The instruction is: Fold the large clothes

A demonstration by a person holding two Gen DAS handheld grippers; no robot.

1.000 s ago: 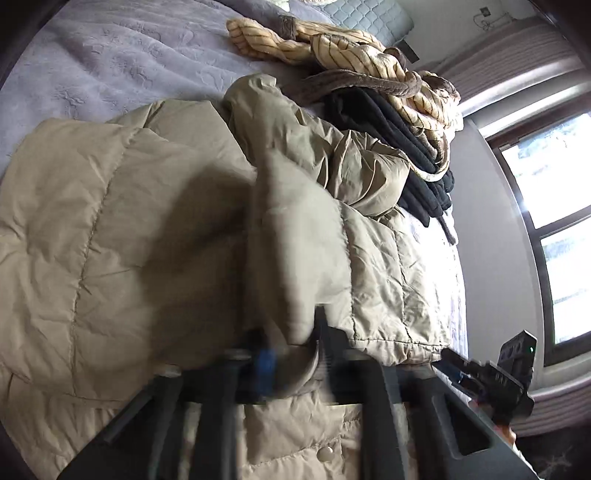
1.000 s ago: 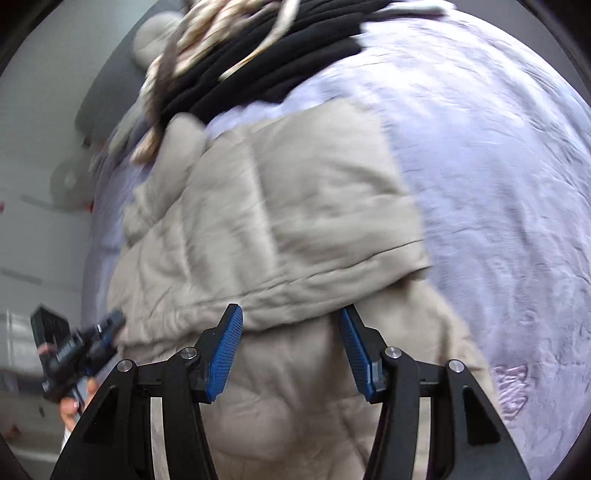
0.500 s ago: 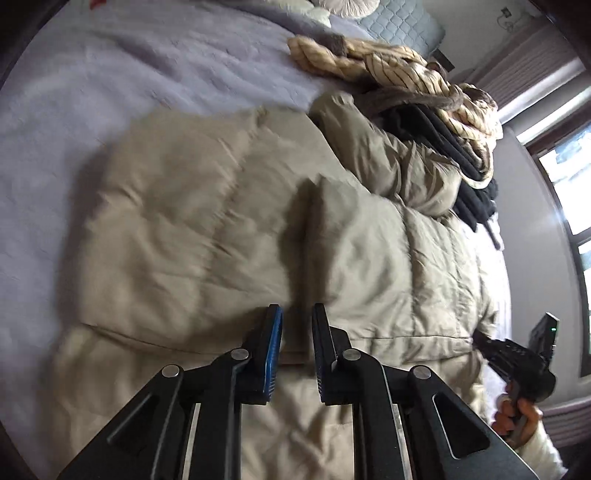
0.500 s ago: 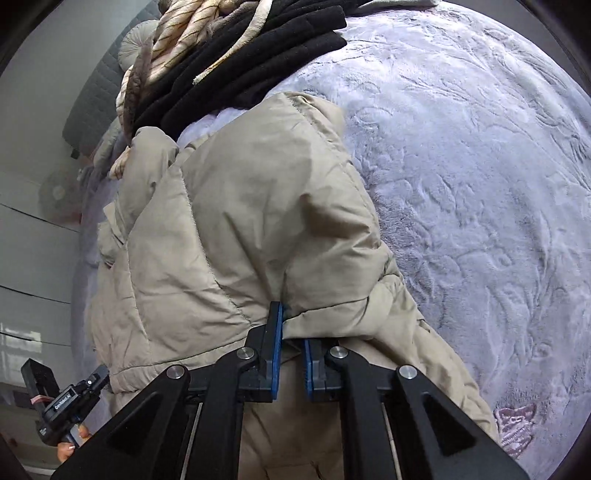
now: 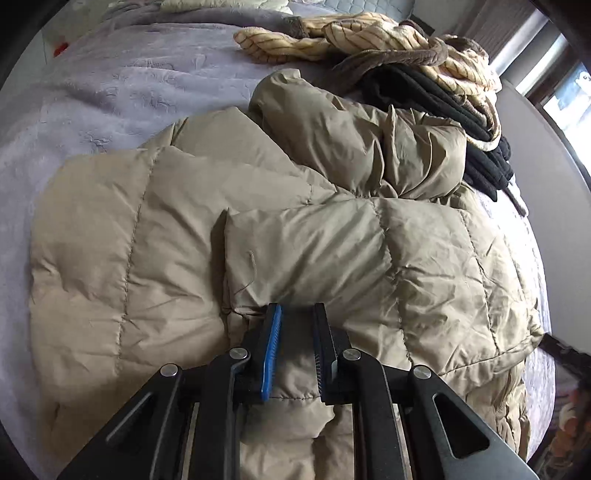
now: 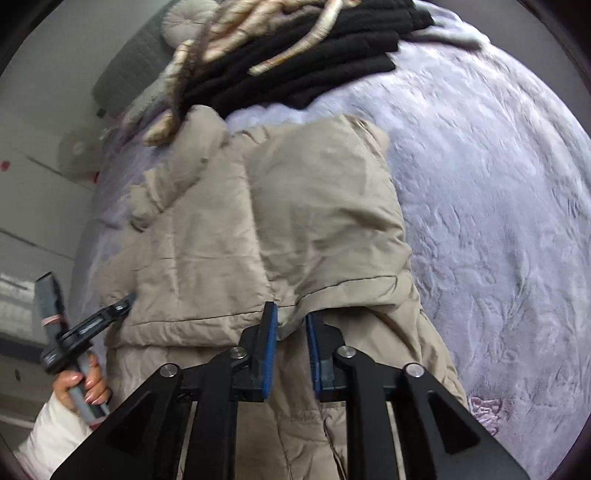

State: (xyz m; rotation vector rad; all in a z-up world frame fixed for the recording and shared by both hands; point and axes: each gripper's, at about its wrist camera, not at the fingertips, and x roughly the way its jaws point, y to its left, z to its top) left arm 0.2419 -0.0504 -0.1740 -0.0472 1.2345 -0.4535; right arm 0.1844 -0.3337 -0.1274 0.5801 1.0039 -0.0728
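Observation:
A beige quilted puffer jacket (image 5: pixel 258 240) lies on the bed, both sleeves folded across its body; it also shows in the right wrist view (image 6: pixel 295 229). My left gripper (image 5: pixel 295 314) sits at the cuff end of one folded sleeve, jaws slightly apart, holding nothing. My right gripper (image 6: pixel 290 314) sits at the edge of the other folded sleeve, jaws slightly apart, a bit of fabric edge lying between them without being pinched. The left gripper also shows at the left of the right wrist view (image 6: pixel 127 301).
The bed has a lilac embossed blanket (image 6: pixel 498 221). A pile of black clothes (image 5: pixel 461 110) and a cream striped garment (image 5: pixel 369 33) lies beyond the jacket's collar. A window (image 5: pixel 565 88) is at the far right. A round cushion (image 6: pixel 188 18) lies at the headboard.
Both grippers have opened slightly and let go of the sleeves, which now lie folded on the jacket. The right gripper was shut on fabric half a second ago.

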